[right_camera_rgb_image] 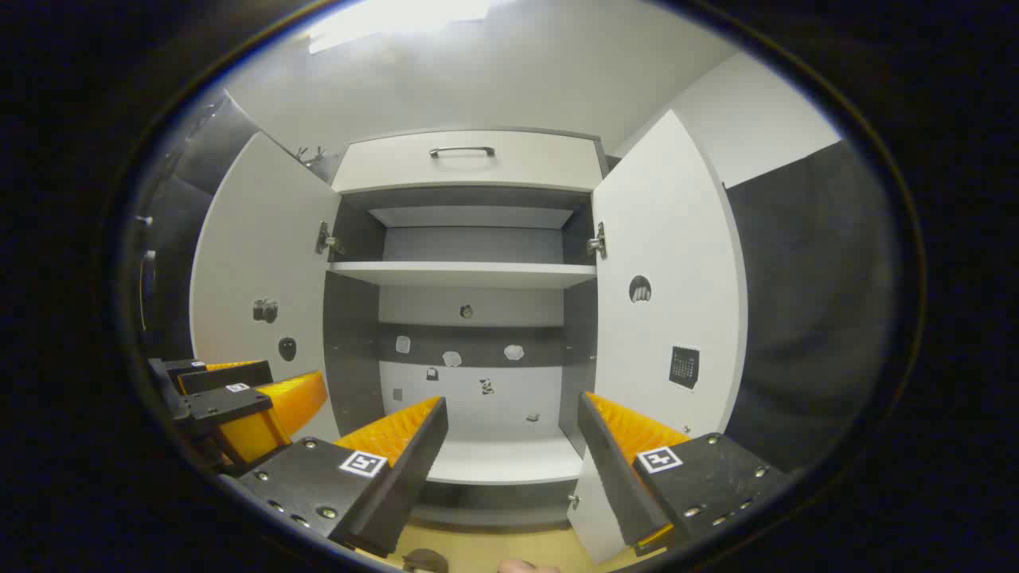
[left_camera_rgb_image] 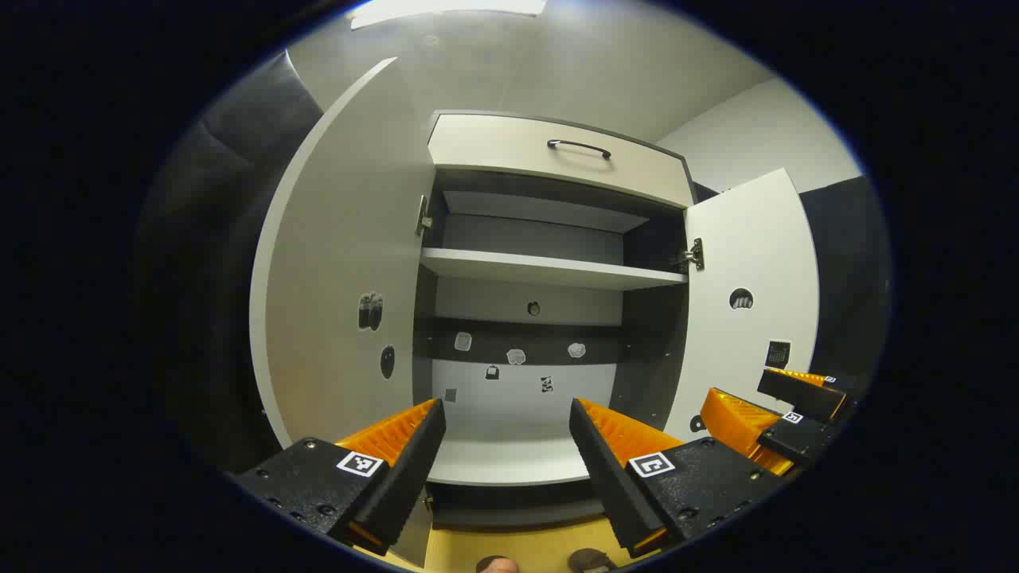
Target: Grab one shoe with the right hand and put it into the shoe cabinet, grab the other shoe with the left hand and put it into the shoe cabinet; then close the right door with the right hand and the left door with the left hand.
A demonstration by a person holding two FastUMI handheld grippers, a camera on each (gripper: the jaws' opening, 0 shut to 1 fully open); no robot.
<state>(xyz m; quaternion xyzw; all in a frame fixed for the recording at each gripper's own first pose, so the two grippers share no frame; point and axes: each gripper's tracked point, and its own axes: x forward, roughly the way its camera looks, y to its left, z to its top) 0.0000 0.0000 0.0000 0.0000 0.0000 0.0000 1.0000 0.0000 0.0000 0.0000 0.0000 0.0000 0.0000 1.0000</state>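
Note:
The white shoe cabinet stands straight ahead with both doors swung wide: the left door and the right door. Its bottom shelf and middle shelf are bare. My left gripper is open in front of the lower compartment with nothing between its fingers. My right gripper is open too and holds nothing; it also shows by the right door. Two small rounded shapes lie on the floor at the bottom edge, too cut off to identify.
A drawer with a dark handle tops the cabinet. Small stickers dot the back panel and both doors. The floor in front is yellowish. Dark booth walls flank the cabinet, close to each open door.

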